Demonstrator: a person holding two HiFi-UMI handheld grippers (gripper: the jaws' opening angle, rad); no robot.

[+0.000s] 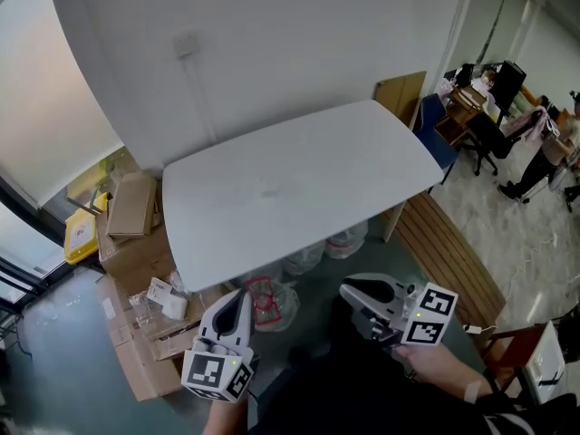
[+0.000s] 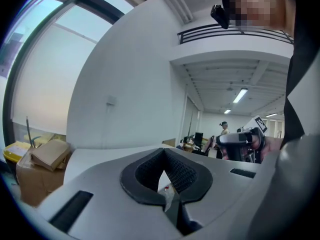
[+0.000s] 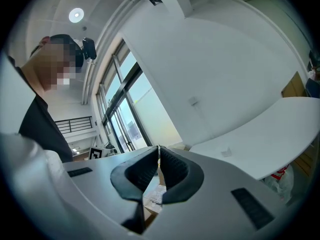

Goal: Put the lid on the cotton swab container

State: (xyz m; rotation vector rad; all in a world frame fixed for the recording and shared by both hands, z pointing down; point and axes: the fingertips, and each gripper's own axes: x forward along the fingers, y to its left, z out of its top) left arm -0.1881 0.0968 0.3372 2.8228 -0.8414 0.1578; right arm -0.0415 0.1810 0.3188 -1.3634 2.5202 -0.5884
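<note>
No cotton swab container and no lid show in any view. The white table [image 1: 299,179] has a bare top. Both grippers hang low in front of the person, short of the table's near edge. My left gripper [image 1: 240,295] is shut, its dark pads meeting at the tips [image 2: 164,151] with nothing between them. My right gripper [image 1: 347,289] is also shut and empty, its tips touching [image 3: 158,149]. The left gripper view catches the right gripper [image 2: 240,139] off to the side, and the table top [image 3: 270,129] runs along the right of the right gripper view.
Cardboard boxes [image 1: 136,243] are piled on the floor at the table's left end, beside a yellow bin [image 1: 80,234]. Plastic bags [image 1: 313,254] lie under the table. A wooden bench [image 1: 449,252] runs along the right. Office chairs and a person [image 1: 539,152] are at the far right.
</note>
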